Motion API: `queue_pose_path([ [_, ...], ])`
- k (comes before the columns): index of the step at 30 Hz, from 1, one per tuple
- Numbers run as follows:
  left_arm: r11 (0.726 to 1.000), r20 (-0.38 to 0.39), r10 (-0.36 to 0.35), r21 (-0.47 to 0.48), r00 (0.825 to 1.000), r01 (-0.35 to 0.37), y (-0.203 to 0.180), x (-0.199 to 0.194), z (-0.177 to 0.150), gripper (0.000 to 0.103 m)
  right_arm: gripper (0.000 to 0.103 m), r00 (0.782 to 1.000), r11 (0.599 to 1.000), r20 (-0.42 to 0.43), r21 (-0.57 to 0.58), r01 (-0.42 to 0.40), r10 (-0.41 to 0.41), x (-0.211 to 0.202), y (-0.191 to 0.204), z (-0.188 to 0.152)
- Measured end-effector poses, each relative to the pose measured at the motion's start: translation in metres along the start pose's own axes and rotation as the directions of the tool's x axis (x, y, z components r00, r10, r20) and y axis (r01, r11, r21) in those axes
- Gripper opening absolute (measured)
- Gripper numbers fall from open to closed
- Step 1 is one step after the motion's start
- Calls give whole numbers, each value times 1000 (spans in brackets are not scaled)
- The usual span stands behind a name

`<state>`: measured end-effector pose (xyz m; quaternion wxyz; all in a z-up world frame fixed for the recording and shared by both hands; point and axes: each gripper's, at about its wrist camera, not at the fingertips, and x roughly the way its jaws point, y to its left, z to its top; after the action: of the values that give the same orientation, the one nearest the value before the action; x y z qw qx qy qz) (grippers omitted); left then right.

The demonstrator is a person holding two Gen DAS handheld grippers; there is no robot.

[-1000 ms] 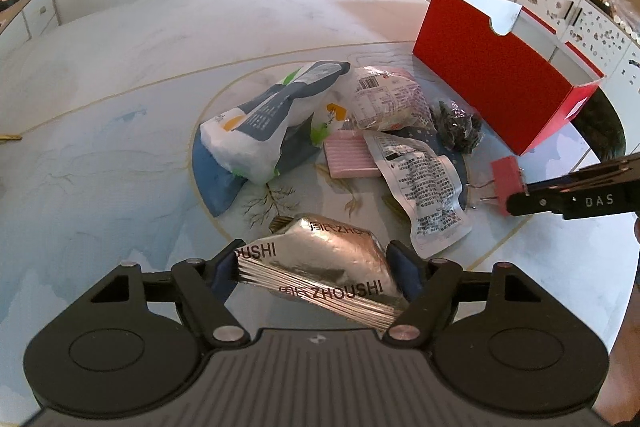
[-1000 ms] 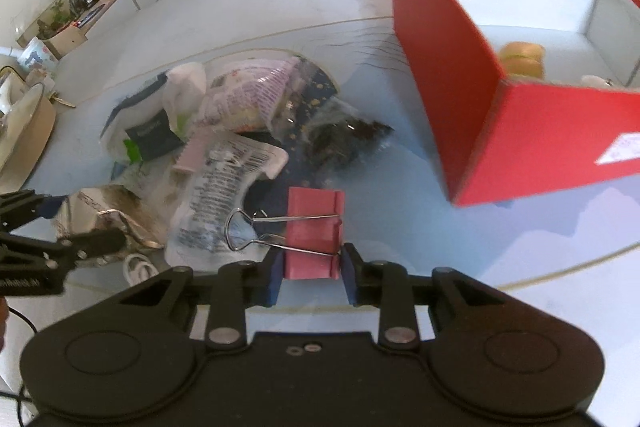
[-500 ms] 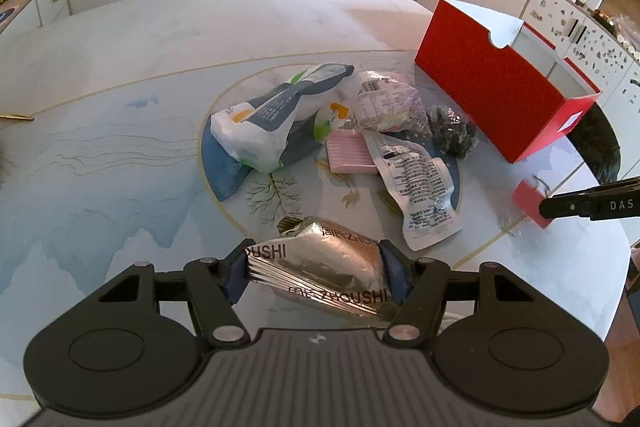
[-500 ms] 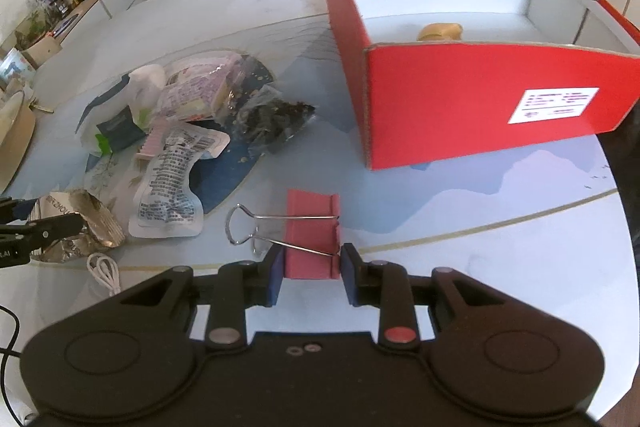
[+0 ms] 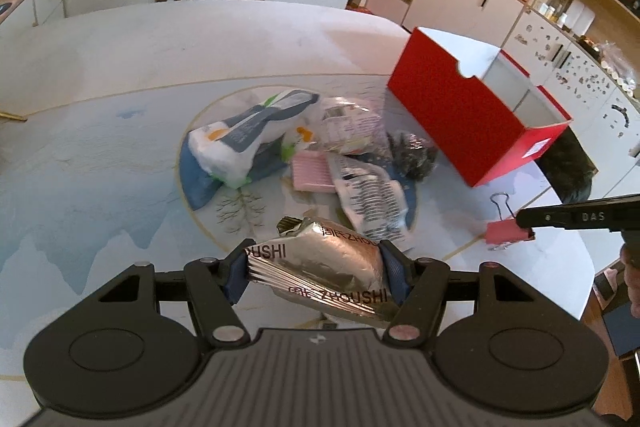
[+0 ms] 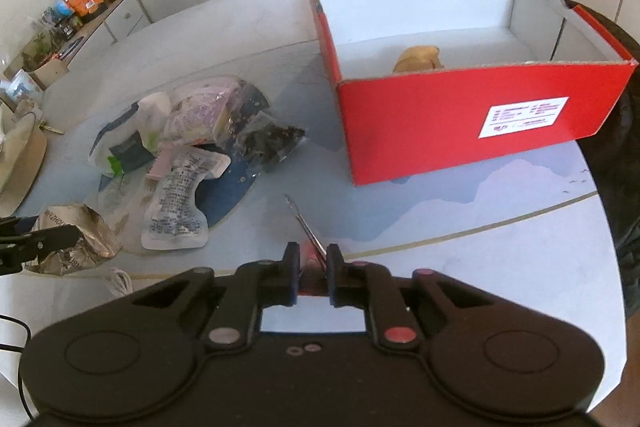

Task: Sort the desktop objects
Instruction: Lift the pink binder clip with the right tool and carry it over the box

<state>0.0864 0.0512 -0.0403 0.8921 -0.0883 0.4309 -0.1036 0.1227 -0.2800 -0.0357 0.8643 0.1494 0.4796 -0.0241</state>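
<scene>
Left tongs (image 5: 314,275) clamp foil packet (image 5: 320,263); right tongs (image 6: 312,267) pinch binder clip (image 6: 310,259)

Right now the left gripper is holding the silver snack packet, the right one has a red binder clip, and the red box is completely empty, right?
Not quite: the red box is not empty. The right wrist view shows a tan item on its floor. The rest holds: the left gripper holds the silver snack packet, the right gripper the red binder clip.

A silver foil packet (image 5: 320,263) with dark lettering, a pink binder clip (image 5: 506,233), a red box (image 6: 460,115) lined white.
</scene>
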Motion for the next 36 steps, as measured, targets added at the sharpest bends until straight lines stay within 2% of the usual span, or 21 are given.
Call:
queue_pose_path([
  [5,1000,-6,-9,9,1000,9,-9,3,0,65,13,1000,1000,3,-6,-20,20,0,-6,0],
  [6,1000,-9,-9,8,1000,9,-10,3,0,65,20,1000,1000,-2,-9,-26,26,0,-6,0],
  [8,1000,-13,-9,4,1000,9,-12,5,-1,65,27,1000,999,-13,-29,-25,25,1,-7,-1],
  [11,1000,-19,-7,2,1000,7,-14,6,-2,65,32,999,998,-34,-52,-19,17,7,-7,-5],
  [14,1000,-23,-7,3,1000,7,-15,7,-2,65,34,998,999,-59,-54,3,-6,16,-9,-9],
  [21,1000,-32,-12,5,999,12,-20,9,-3,65,38,996,999,-93,-44,1,-5,29,-15,-18],
  [22,1000,-33,-13,5,999,13,-21,9,-3,65,40,996,999,-87,-40,2,-5,29,-15,-17],
  [24,1000,-35,-14,7,999,14,-22,10,-4,65,56,997,999,-80,-40,14,-17,30,-13,-15],
  [25,1000,-35,-15,7,999,15,-22,10,-4,65,58,997,999,-74,-35,17,-20,31,-13,-14],
  [29,1000,-35,-16,8,999,16,-23,10,-3,65,57,998,999,-66,-47,18,-21,34,-10,-12],
  [32,1000,-34,-18,12,999,18,-27,10,-3,65,39,998,998,-63,-62,6,-9,35,-7,-12],
  [36,999,-33,-27,18,999,27,-33,11,1,65,32,998,996,-60,-89,2,-7,34,-4,-13],
])
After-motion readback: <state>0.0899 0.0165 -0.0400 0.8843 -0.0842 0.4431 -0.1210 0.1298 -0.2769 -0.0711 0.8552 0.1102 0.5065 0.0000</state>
